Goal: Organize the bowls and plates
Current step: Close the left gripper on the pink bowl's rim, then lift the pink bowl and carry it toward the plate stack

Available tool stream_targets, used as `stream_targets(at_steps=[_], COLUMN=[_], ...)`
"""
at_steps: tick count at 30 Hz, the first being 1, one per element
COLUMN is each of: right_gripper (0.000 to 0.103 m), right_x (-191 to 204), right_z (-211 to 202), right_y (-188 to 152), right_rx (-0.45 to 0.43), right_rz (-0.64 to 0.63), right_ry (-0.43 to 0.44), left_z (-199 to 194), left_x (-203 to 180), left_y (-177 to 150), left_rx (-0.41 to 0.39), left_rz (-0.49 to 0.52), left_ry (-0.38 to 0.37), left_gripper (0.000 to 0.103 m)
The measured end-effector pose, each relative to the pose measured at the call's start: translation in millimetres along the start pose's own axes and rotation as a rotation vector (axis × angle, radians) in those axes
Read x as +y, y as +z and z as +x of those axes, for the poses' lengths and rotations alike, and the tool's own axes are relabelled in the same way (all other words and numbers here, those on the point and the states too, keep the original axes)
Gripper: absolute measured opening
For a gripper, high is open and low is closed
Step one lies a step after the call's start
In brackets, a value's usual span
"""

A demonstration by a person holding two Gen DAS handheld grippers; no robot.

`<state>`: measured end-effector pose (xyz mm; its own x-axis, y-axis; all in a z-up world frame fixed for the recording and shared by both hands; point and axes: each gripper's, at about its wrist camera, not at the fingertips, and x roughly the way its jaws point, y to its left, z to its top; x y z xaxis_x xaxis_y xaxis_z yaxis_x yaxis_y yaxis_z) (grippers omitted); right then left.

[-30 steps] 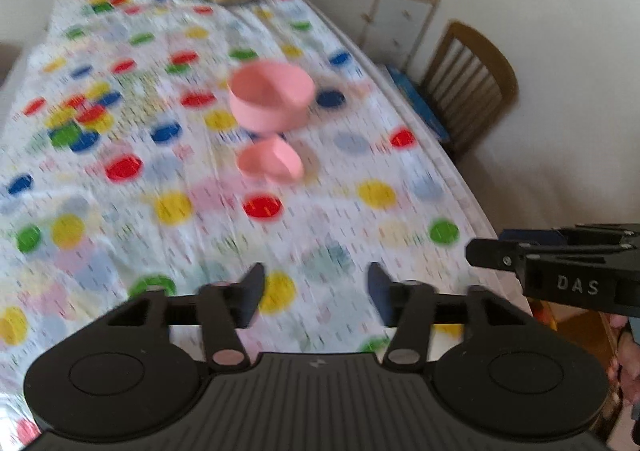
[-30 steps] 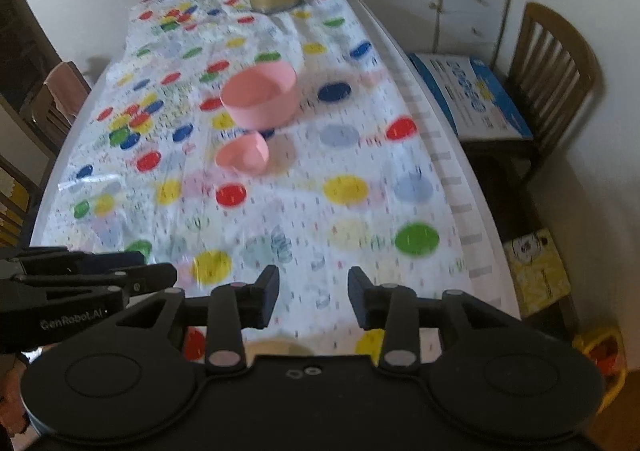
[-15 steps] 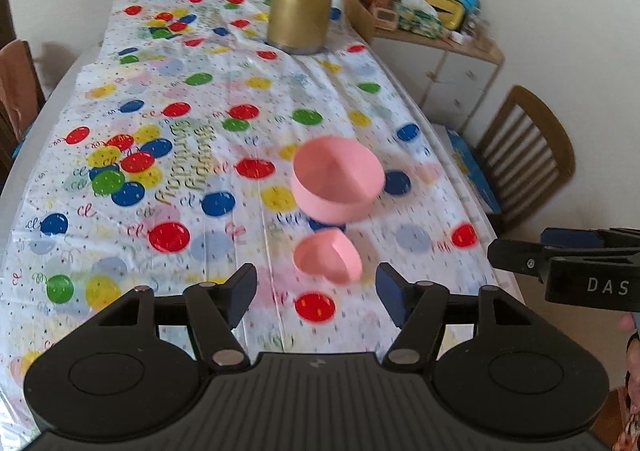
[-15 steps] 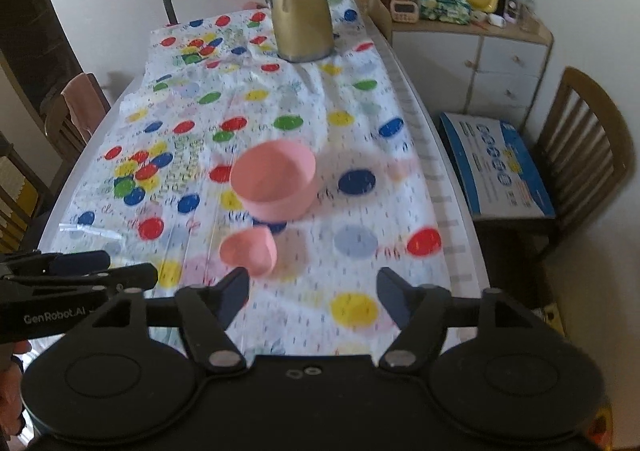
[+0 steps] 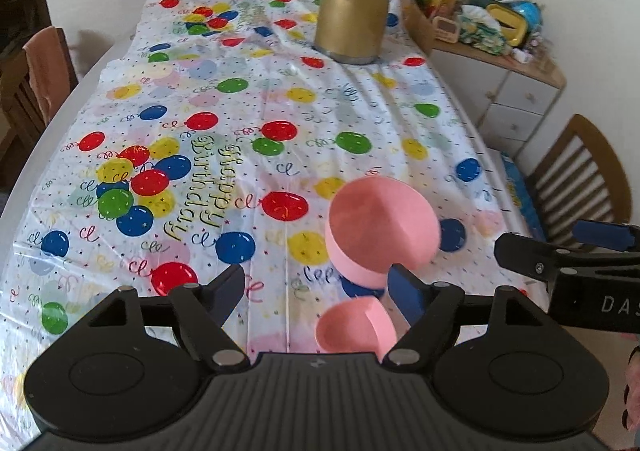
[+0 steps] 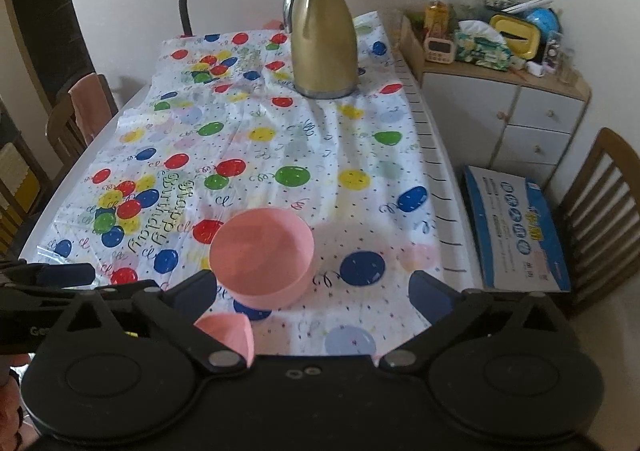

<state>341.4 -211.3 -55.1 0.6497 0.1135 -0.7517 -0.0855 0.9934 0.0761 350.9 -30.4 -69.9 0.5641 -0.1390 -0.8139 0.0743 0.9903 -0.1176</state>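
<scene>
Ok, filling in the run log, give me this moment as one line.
left claw: opening, empty | right claw: opening, empty | big pink bowl, small pink bowl: on tablecloth, apart, untouched | stacking: not started

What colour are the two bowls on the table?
Both the large bowl and the small bowl are plain pink, clearest in the right wrist view.

A home dining room: balloon-print tablecloth (image 6: 280, 155), wooden chair (image 6: 600, 211), cluttered sideboard (image 6: 520, 107), gold jug (image 6: 322, 35).
</scene>
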Motion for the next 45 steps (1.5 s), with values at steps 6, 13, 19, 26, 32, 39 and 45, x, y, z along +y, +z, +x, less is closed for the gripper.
stream_targets(at_steps=[6,13,19,26,32,39,45], right_gripper=[0.100,0.084,0.070,0.044,0.026,0.013,0.011], right_x=[-15.3,-26.6,-24.1,-23.7,-21.1,-13.7,-10.1], right_z=[42.6,90.4,113.4,127.6,130.9,128.9,124.1], right_y=[8.1,6.6,2.9,0.3,2.3,2.0,-3.0], right_rx=[0.072,0.155,0.199,0.230,0.232,0.242,0.248], right_rz=[0.050,0.112,0.110,0.132,0.152,0.149,0.137], right_ry=[-0.028,0.001,0.026,0.059,0.077,0.084,0.075], left_z=[36.7,73.3,100.4,111.7,113.6,109.8,101.9], left_x=[-6.7,-7.1,0.5,-2.6,-7.4,-18.4,-24.1], left_y=[6.8,18.0,19.1,18.9,21.2,19.4,13.6], left_rx=[0.038,0.079,0.115,0.116,0.120,0.112,0.107], left_rz=[-0.004,-0.047,-0.121,-0.128,-0.134,-0.101,-0.068], left_ry=[0.039,0.067,0.059,0.079,0.060,0.041,0.046], left_gripper=[0.078,0.078,0.078,0.062,0.030,0.015,0.011])
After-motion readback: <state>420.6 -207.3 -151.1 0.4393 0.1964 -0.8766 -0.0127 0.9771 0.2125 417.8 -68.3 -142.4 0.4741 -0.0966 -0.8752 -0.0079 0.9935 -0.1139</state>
